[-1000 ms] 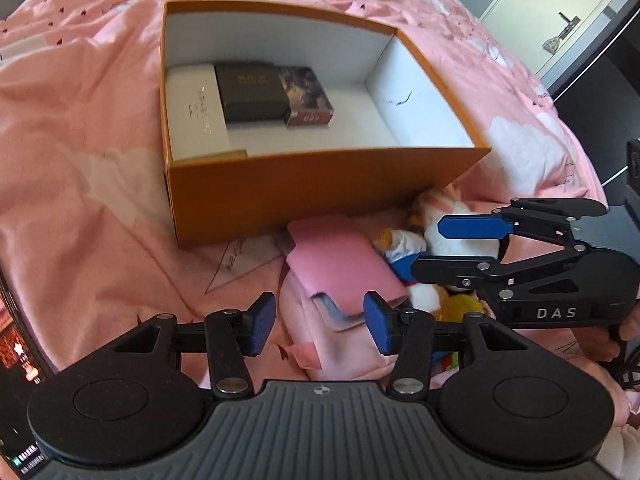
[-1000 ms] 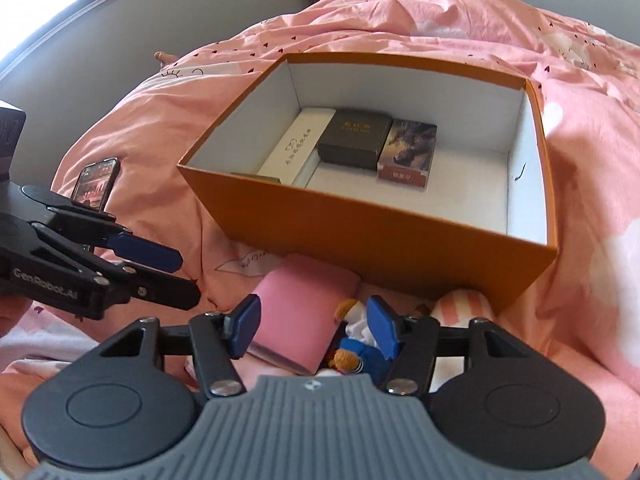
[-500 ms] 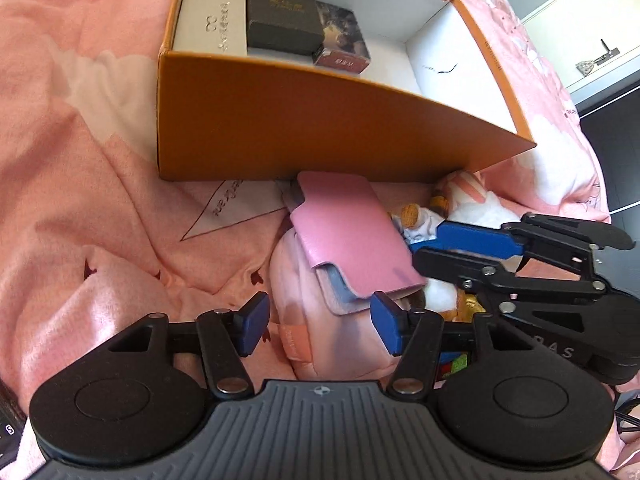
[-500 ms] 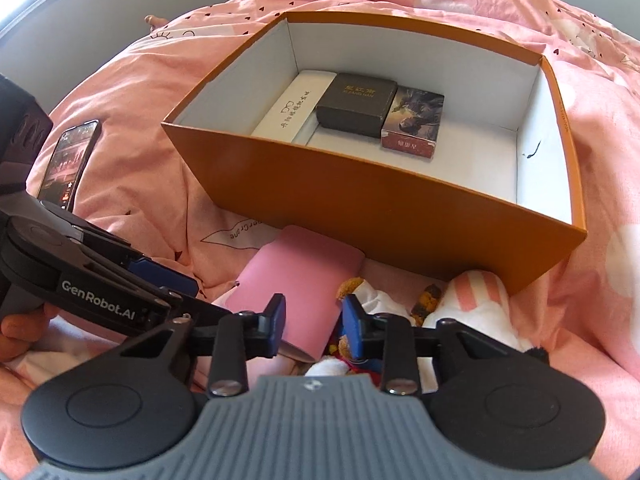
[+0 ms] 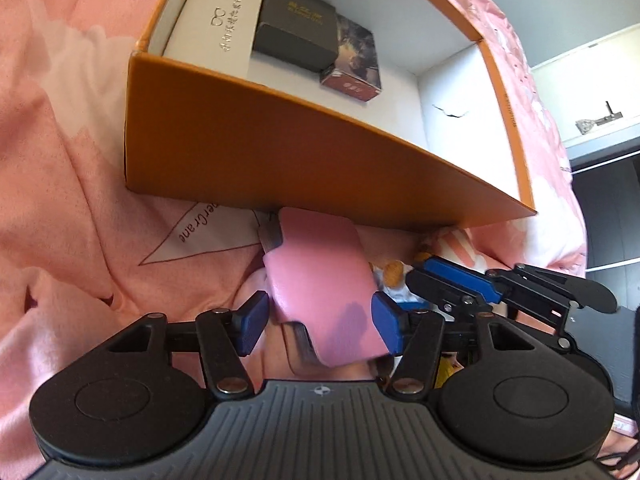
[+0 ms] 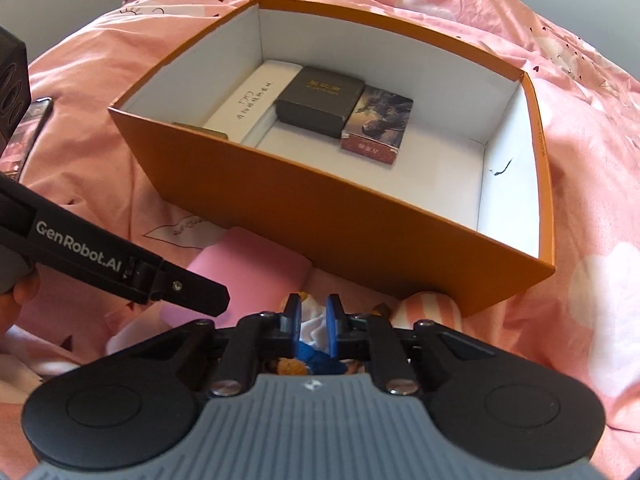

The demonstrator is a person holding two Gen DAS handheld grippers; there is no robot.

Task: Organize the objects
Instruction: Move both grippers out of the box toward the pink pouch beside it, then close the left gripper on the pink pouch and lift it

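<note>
Pink wallet (image 5: 320,276) lies on the pink bed cover (image 5: 60,208) at 6 o'clock of the orange box (image 5: 260,160), between our left tool's (image 5: 320,320) spread fingers, which have just been opening. We see a small plush toy (image 6: 312,326), mostly hidden, clamped by our right tool (image 6: 313,326), which has been closing. Inside the box sit a white case (image 6: 256,104), dark box (image 6: 320,100) and card pack (image 6: 378,128).

Both views are brightly lit by daylight. A soft shadow is cast on the pink case (image 5: 320,280) in the left wrist view, and the orange box (image 6: 360,216) wall is slightly blurred. Strong fisheye bending and dark corners are seen at the edges.
</note>
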